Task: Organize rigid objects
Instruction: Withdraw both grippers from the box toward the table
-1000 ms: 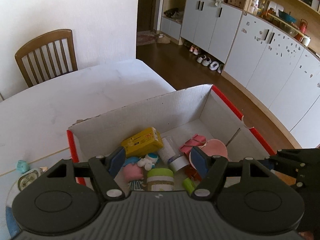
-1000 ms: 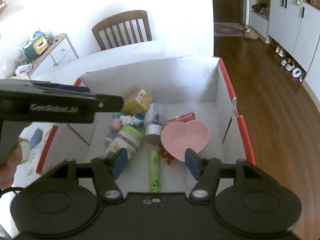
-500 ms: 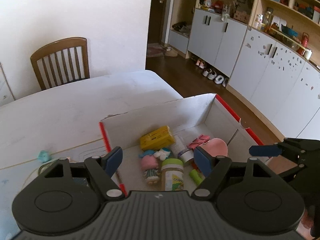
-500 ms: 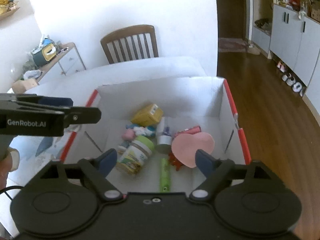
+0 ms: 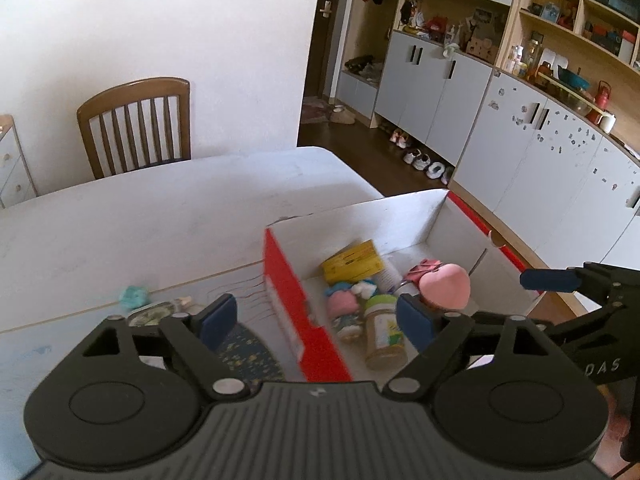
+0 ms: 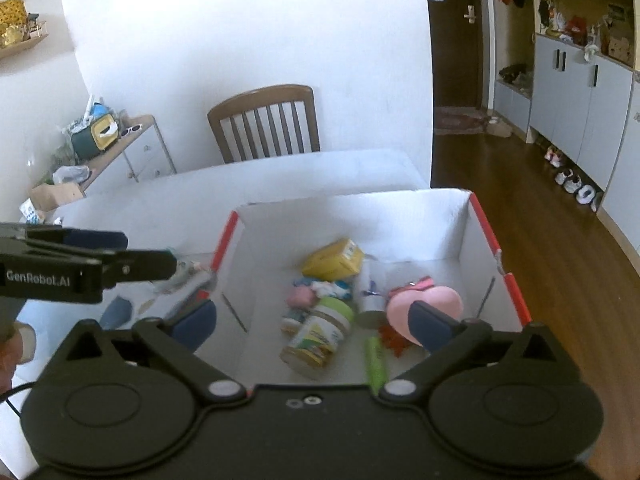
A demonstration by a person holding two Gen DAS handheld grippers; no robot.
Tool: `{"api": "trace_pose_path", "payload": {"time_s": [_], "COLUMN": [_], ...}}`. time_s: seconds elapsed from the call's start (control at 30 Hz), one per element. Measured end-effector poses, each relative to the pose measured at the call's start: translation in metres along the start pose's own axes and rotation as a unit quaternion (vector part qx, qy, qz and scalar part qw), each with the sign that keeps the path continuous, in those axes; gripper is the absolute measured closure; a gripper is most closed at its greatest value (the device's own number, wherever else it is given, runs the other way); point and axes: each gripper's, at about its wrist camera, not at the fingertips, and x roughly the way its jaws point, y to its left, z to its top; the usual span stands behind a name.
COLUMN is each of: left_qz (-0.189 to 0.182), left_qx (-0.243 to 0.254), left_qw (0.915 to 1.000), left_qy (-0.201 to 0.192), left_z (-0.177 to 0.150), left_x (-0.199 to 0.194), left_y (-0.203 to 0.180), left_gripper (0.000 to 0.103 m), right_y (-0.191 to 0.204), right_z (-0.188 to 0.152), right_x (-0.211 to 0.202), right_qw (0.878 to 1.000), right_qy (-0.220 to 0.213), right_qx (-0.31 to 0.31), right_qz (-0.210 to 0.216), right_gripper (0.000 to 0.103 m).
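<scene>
On the pale table [image 5: 168, 216], left of the box: a crumpled teal lump [image 5: 134, 297] and a round tin [image 5: 150, 315]. Left gripper [image 5: 316, 322] empty, blue pads spreading over the glossy red wall of the white-lined cardboard box [image 6: 352, 216]. Inside: yellow carton [image 6: 334, 259], pink doll [image 6: 302, 298], green-lidded jar [image 6: 318, 336] on its side, white tube [image 6: 370, 294], green stick [image 6: 375, 364], smooth pink heart [image 6: 436, 300]. Right gripper [image 6: 314, 322] likewise widening, holding nothing

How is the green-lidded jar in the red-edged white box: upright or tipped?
Tipped: the green-lidded jar lies on its side on the box floor, label facing up.
</scene>
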Motion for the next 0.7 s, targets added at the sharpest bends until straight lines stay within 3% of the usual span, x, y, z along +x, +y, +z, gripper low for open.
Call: {"api": "trace_pose_path", "payload": {"time_s": [0.17, 0.43, 0.5, 0.7], "left_qz": [-0.008, -0.001, -0.014, -0.006], "left_qx": [-0.005, 0.026, 0.029, 0.024], "left_qw": [0.9998, 0.9992, 0.9992, 0.9996], "left_qy": [-0.016, -0.03, -0.025, -0.01], "left_z": [-0.009, -0.021, -0.024, -0.029], "left_x": [-0.015, -0.023, -0.022, -0.013], "left_y": [0.035, 0.082, 0.094, 0.131], "left_gripper": [0.001, 0.001, 0.001, 0.001], "right_y": [0.032, 0.086, 0.098, 0.132], "right_z": [0.0, 0.005, 0.007, 0.012], "right_x": [0.004, 0.023, 0.031, 0.05], "right_qw": [1.0, 1.0, 1.0, 1.0], "right_qy": [-0.001, 0.006, 0.01, 0.015], "right_qx": [0.01, 0.01, 0.011, 0.001], "right_qz": [-0.001, 0.0, -0.003, -0.005], "right_gripper": [0.001, 0.001, 0.001, 0.001]}}
